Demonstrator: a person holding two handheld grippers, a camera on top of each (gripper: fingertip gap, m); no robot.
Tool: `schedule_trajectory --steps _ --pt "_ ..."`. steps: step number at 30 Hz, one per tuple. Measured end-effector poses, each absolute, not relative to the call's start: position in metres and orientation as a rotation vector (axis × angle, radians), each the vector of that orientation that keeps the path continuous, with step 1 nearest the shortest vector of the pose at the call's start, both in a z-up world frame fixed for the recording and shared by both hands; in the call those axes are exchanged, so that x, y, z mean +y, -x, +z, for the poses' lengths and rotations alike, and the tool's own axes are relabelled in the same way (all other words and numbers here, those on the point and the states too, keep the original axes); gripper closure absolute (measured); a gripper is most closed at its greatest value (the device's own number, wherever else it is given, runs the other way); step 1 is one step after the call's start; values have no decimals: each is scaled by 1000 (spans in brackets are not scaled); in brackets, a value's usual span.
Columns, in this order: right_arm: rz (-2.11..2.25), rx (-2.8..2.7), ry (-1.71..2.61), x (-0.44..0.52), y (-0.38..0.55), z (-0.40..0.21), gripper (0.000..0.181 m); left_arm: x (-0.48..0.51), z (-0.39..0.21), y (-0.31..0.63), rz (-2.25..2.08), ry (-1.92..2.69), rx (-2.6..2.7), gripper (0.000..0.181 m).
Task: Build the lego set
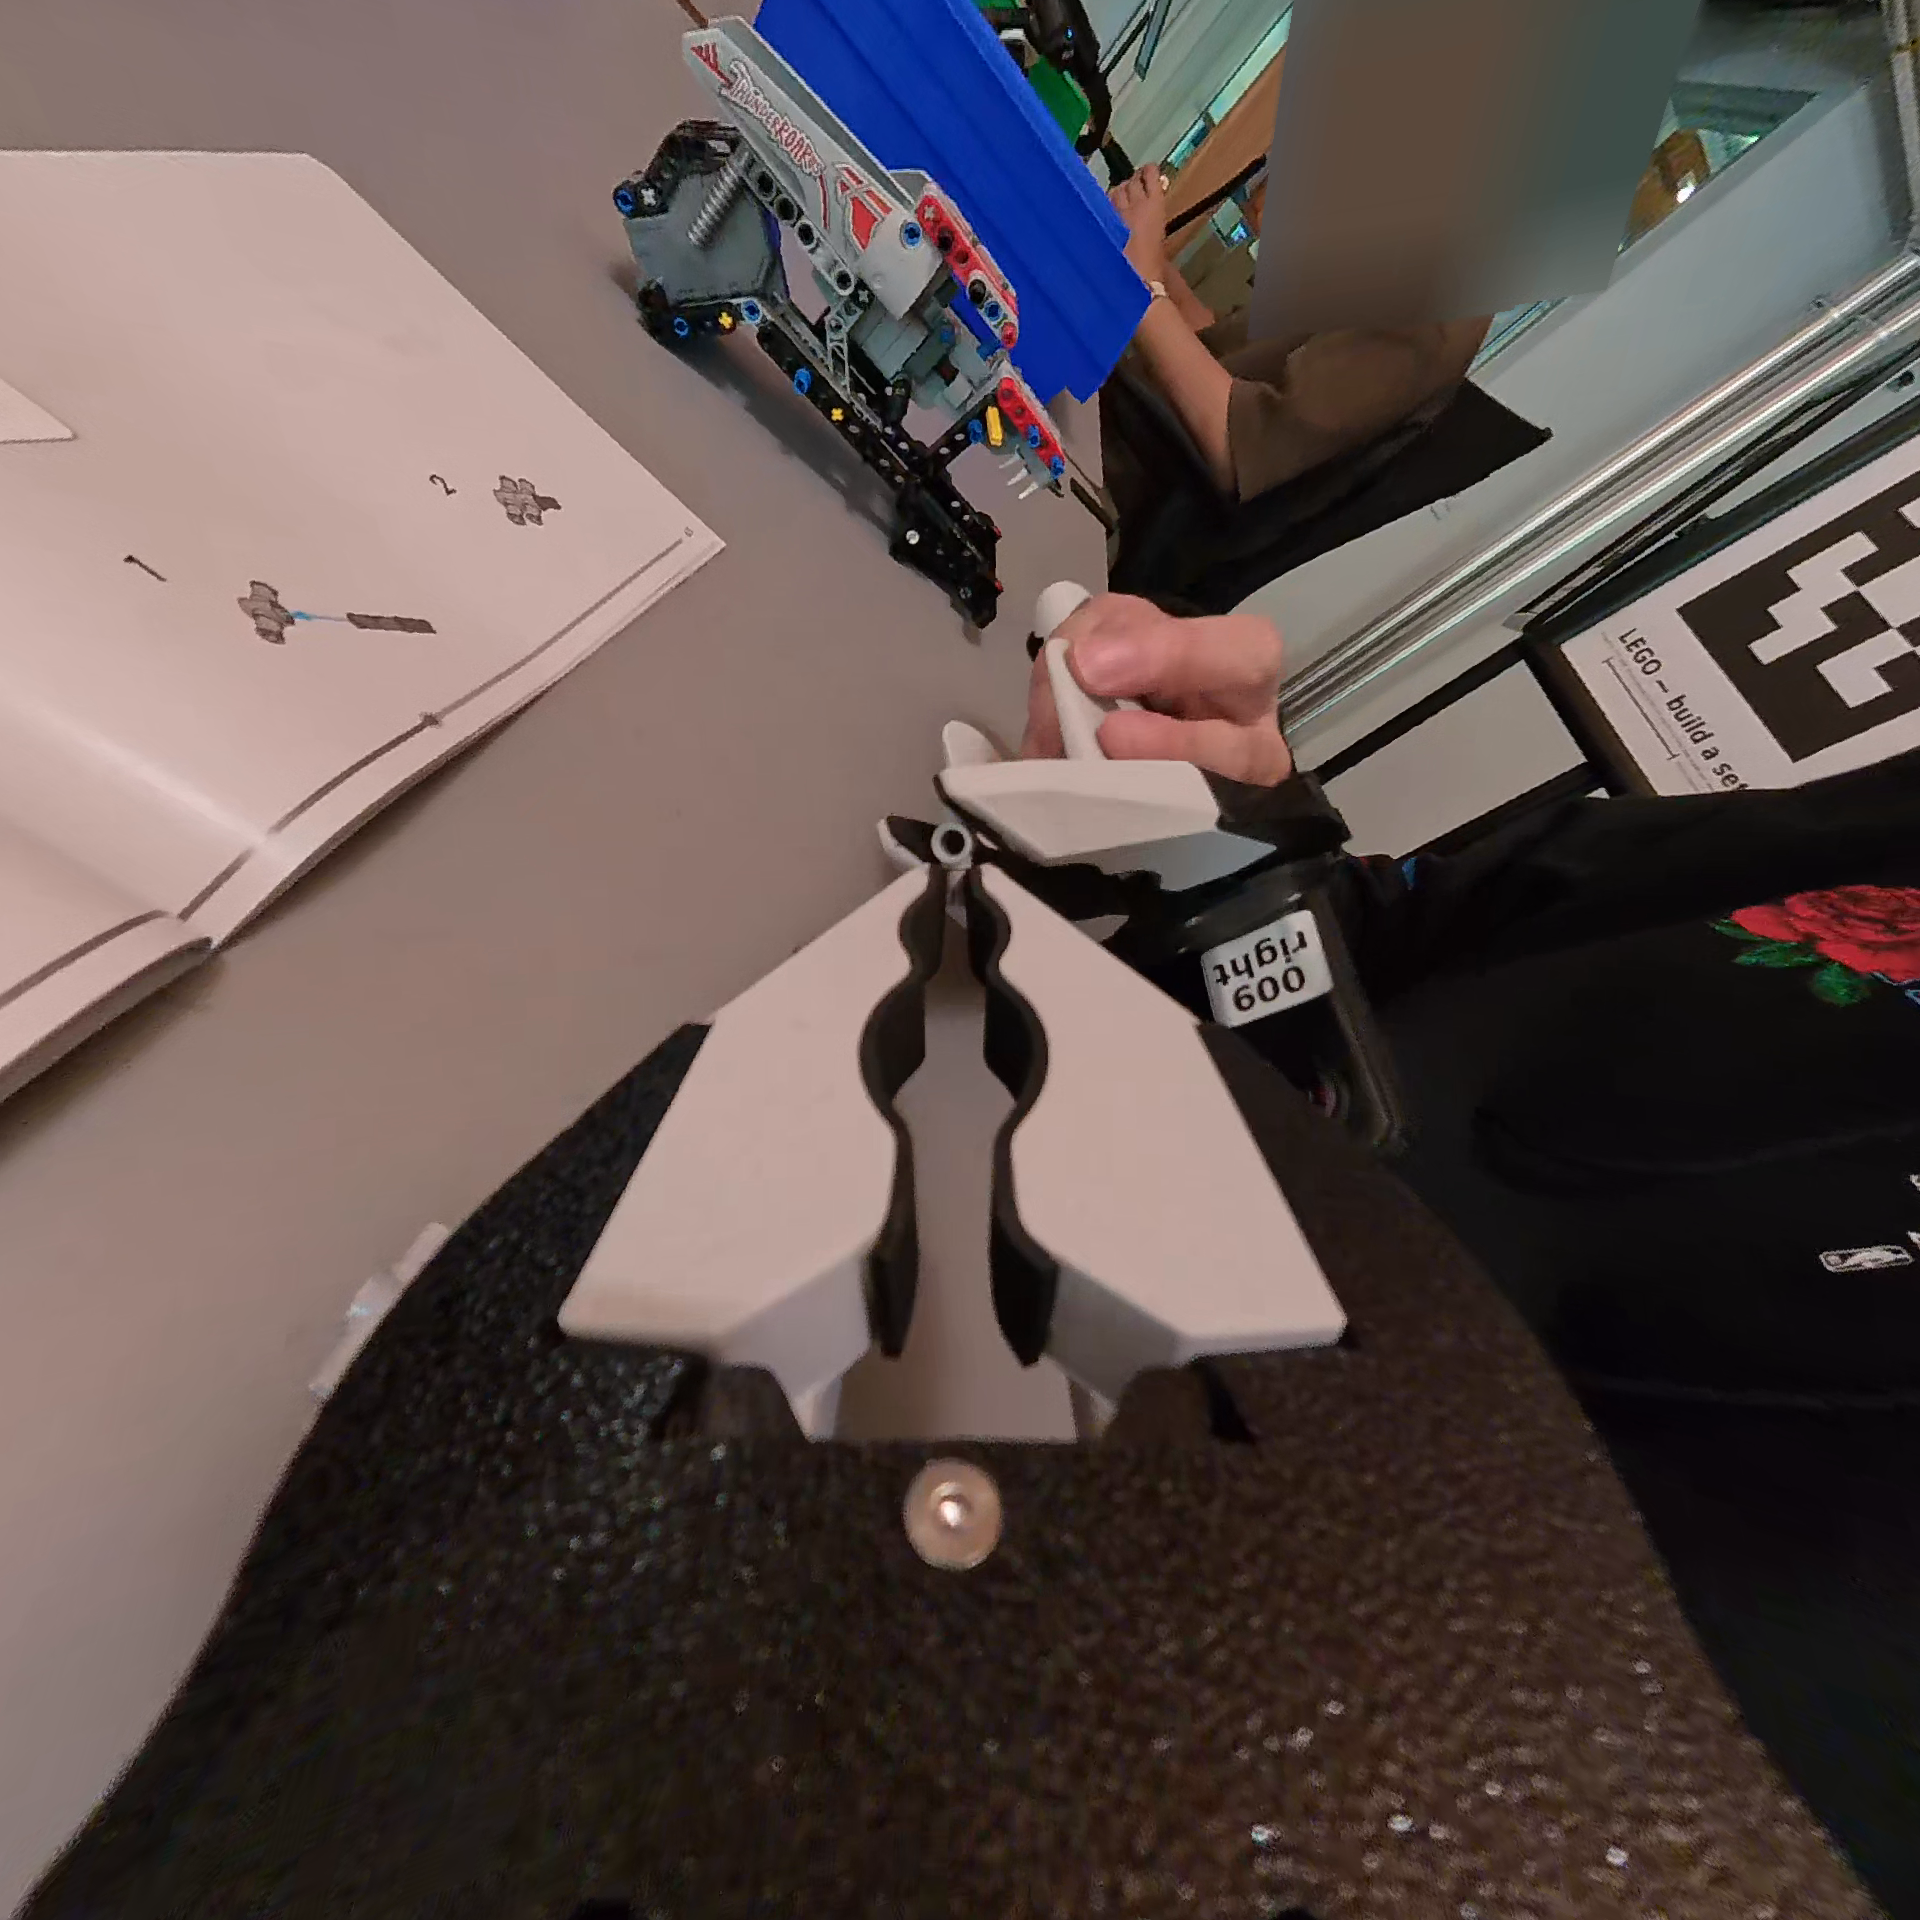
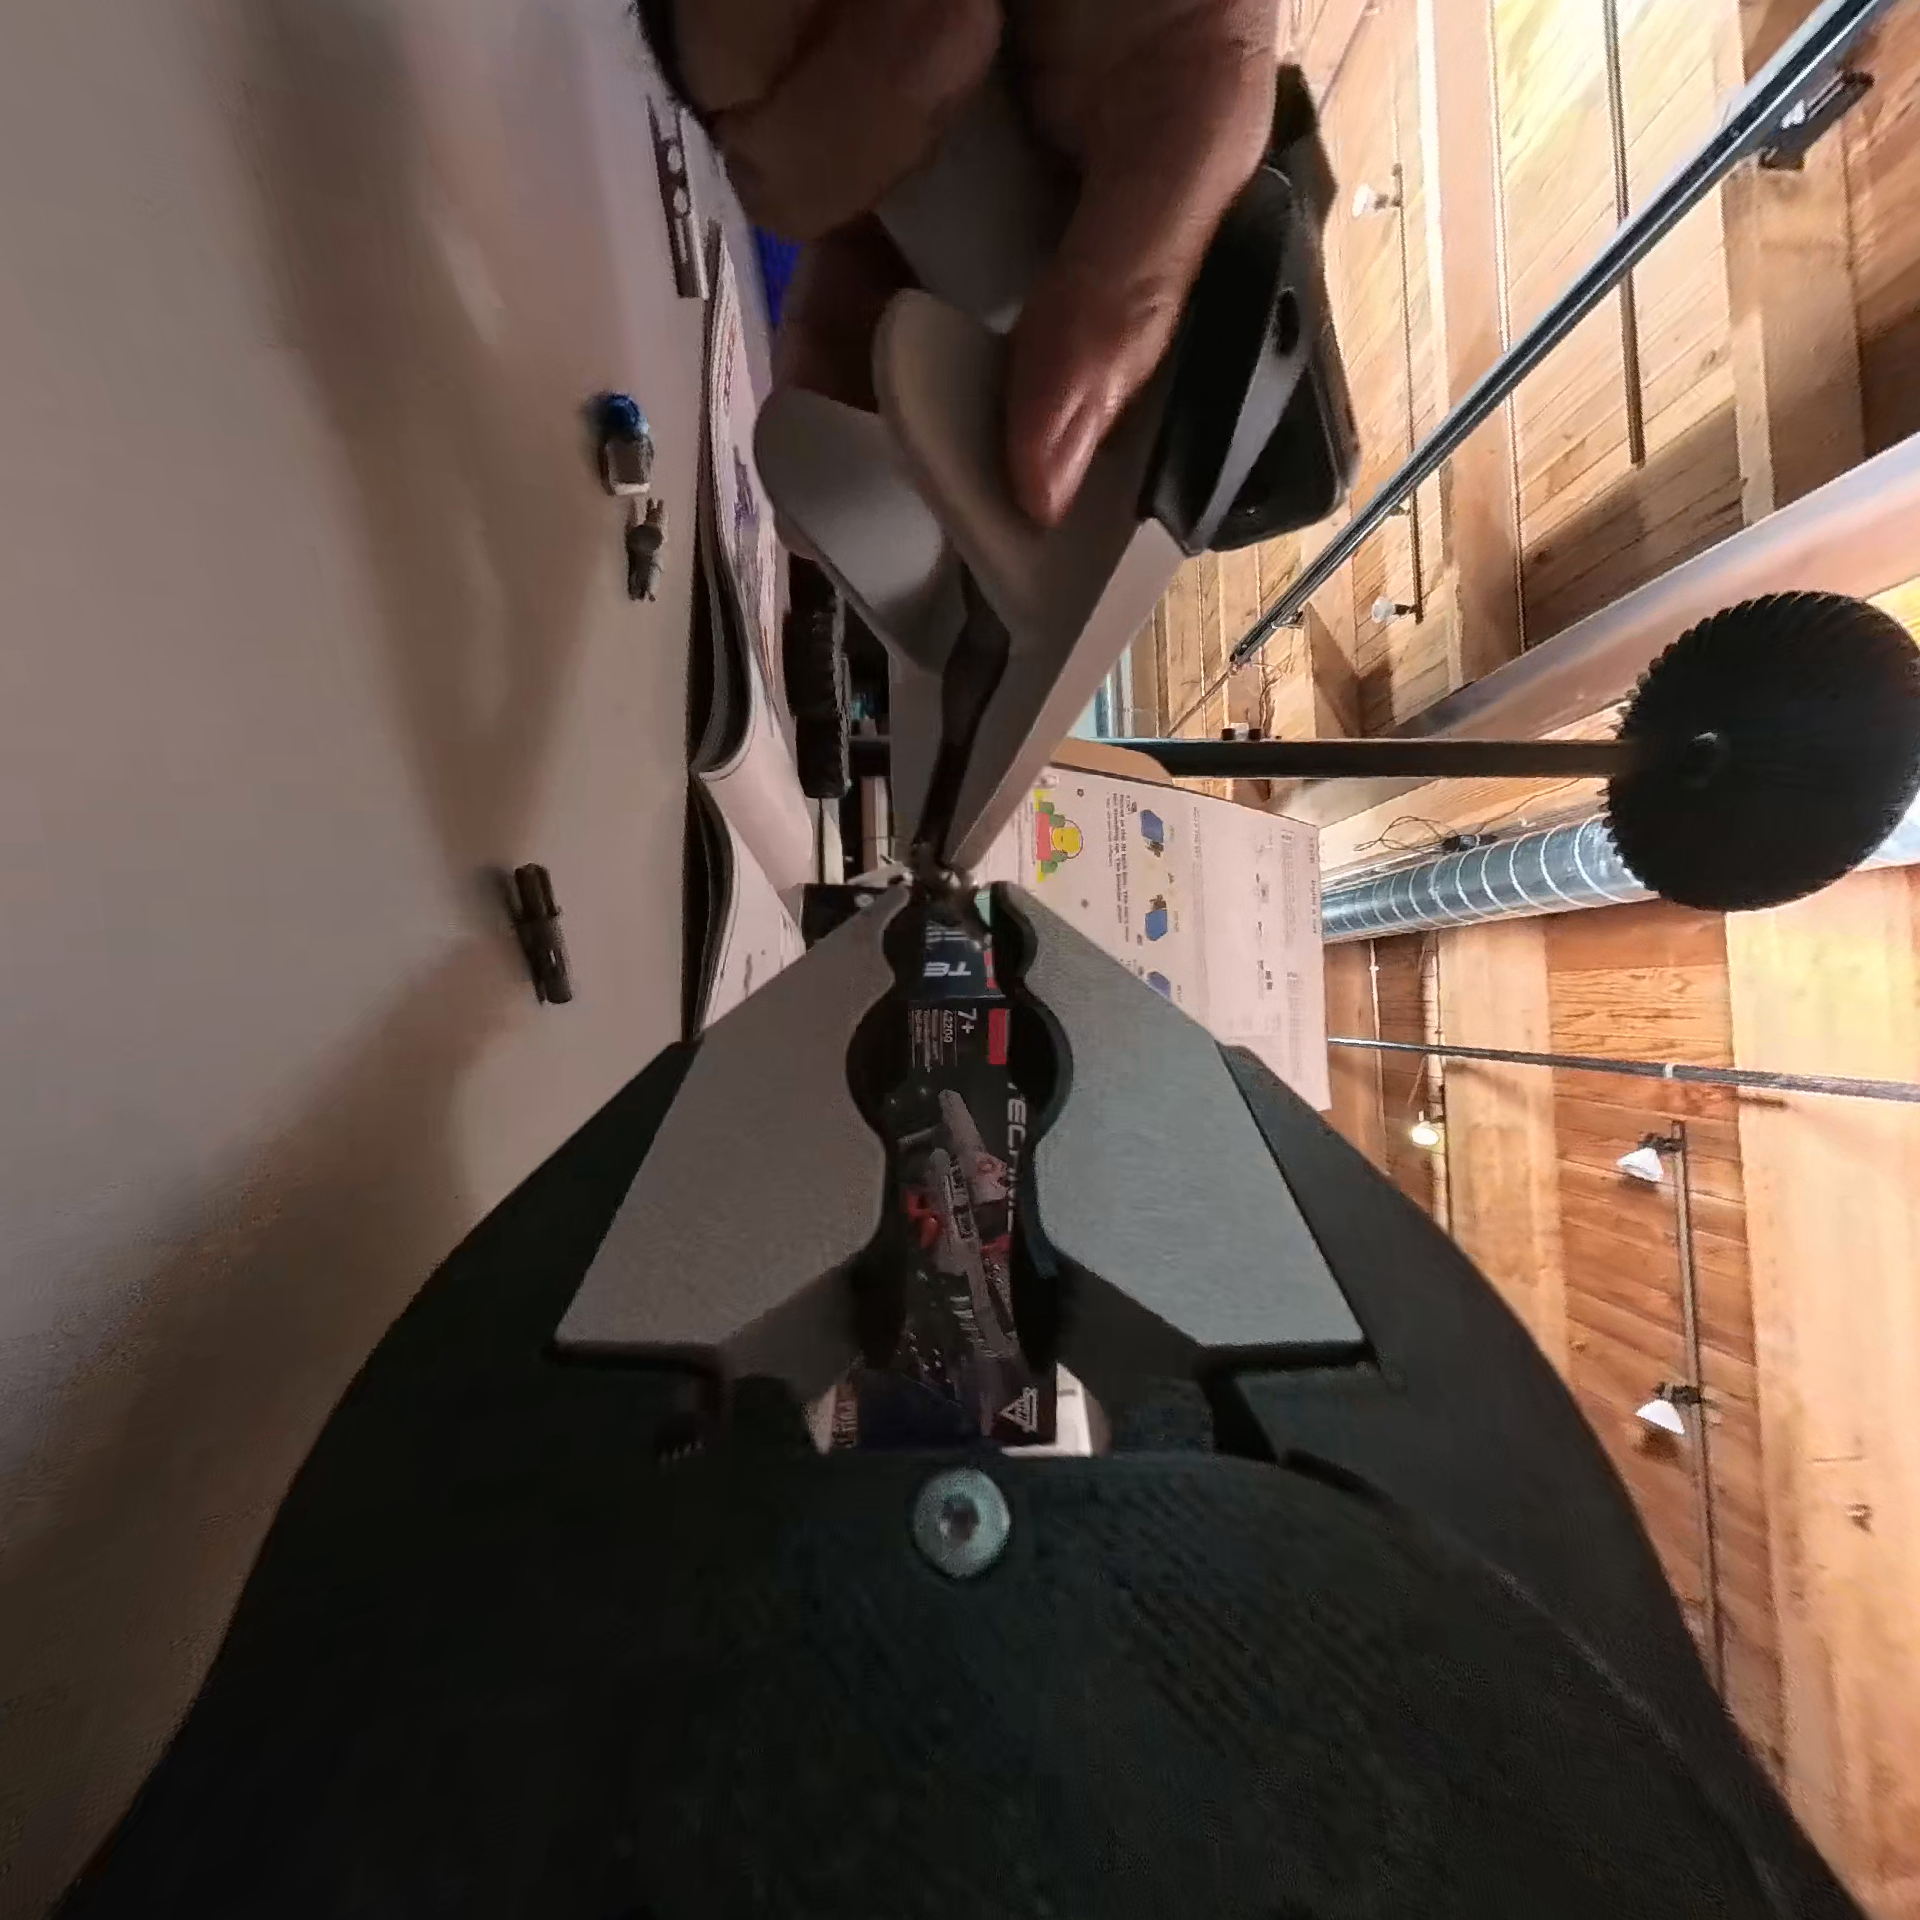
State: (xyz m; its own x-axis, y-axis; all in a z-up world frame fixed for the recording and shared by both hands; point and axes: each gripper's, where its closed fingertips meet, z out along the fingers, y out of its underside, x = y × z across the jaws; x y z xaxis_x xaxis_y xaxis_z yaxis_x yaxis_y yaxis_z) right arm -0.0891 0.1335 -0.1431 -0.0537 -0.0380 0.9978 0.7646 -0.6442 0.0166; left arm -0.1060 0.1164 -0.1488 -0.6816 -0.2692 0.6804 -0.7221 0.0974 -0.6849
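A small light-grey round Lego piece [image 1: 951,844] sits at the tips of both grippers, above the grey table [image 1: 644,935]. My left gripper [image 1: 951,873] is shut on it from below. My right gripper [image 2: 948,896] meets it tip to tip and looks closed on the same piece [image 2: 940,878]. In the left wrist view the right gripper [image 1: 940,831] comes in from the right, held by a hand [image 1: 1164,686]. The half-built grey, black and red Lego model [image 1: 831,312] stands at the table's far side. A dark axle [image 2: 540,935] and two small pieces [image 2: 644,545] [image 2: 623,447] lie loose.
An open instruction booklet [image 1: 312,520] lies on the left of the table. A blue ribbed panel [image 1: 966,187] stands behind the model. The Lego box [image 2: 956,1195] shows between my right fingers. Another person's arm [image 1: 1174,332] is at the far edge. Only a small space, under 4 cm, lies between the two pairs of fingers.
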Motion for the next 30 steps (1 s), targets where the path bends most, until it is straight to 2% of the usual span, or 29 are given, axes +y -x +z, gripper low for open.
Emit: schedule_trajectory --steps 6,11,17,21,25,30 --pt "-1668 -716 1696 132 86 -147 175 119 -145 101 1675 -942 -2065 180" --pt "-1405 -497 1781 125 80 -149 175 126 -130 93 1836 -776 -2394 170" --pt "-1149 -364 1739 117 86 -134 174 118 -134 102 1851 -359 -2765 160" --pt "-981 -366 1759 116 96 -136 175 110 -125 108 1966 -54 -2880 167" --pt "-814 -352 1756 116 106 -133 175 110 -141 112 1770 319 -3219 165" --pt "-746 -373 1784 115 111 -135 175 105 -133 114 1772 481 -3338 164"
